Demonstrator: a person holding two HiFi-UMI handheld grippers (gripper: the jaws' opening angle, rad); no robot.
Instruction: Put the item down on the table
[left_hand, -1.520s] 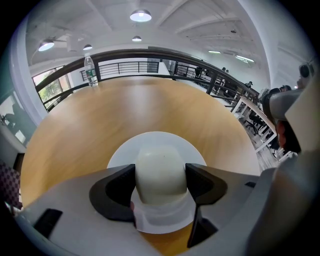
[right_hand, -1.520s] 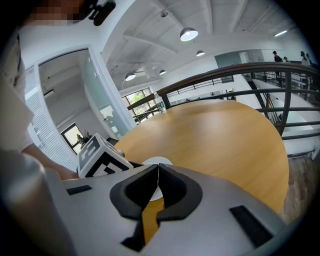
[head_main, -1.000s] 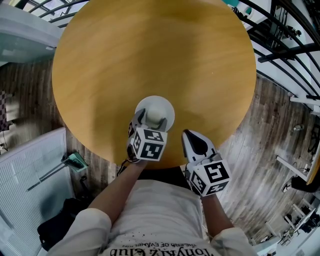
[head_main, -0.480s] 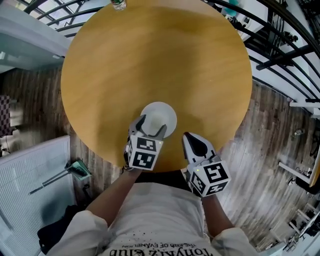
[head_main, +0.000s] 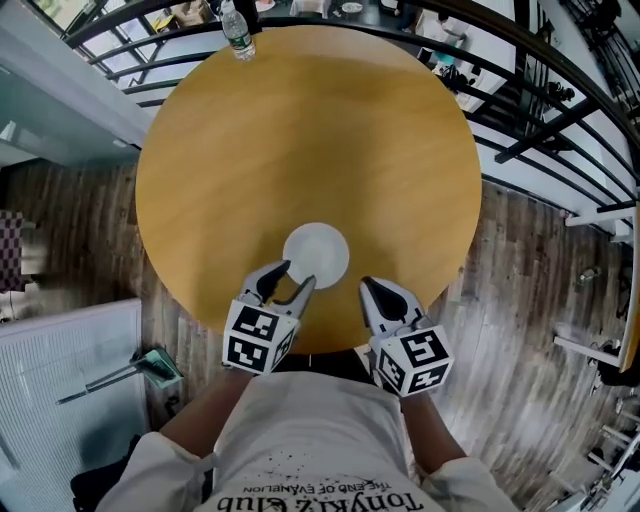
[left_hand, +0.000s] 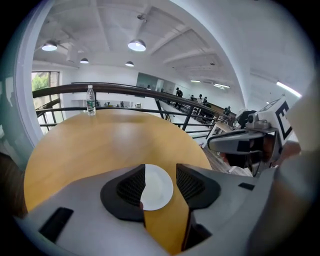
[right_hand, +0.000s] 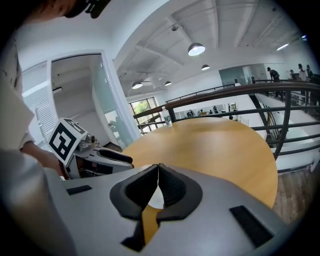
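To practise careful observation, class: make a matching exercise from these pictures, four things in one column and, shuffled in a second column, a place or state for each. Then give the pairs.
Things:
1. white dish
2. water bottle
3. left gripper
4. right gripper

Places or states:
A. jaws together
B. upright at the far edge of the table
C. jaws apart, gripping nothing
D. lying flat near the table's near edge

Pairs: 1-D, 2-B, 3-C, 4-A.

Note: the left gripper's jaws have just been closing partway, with nothing between them.
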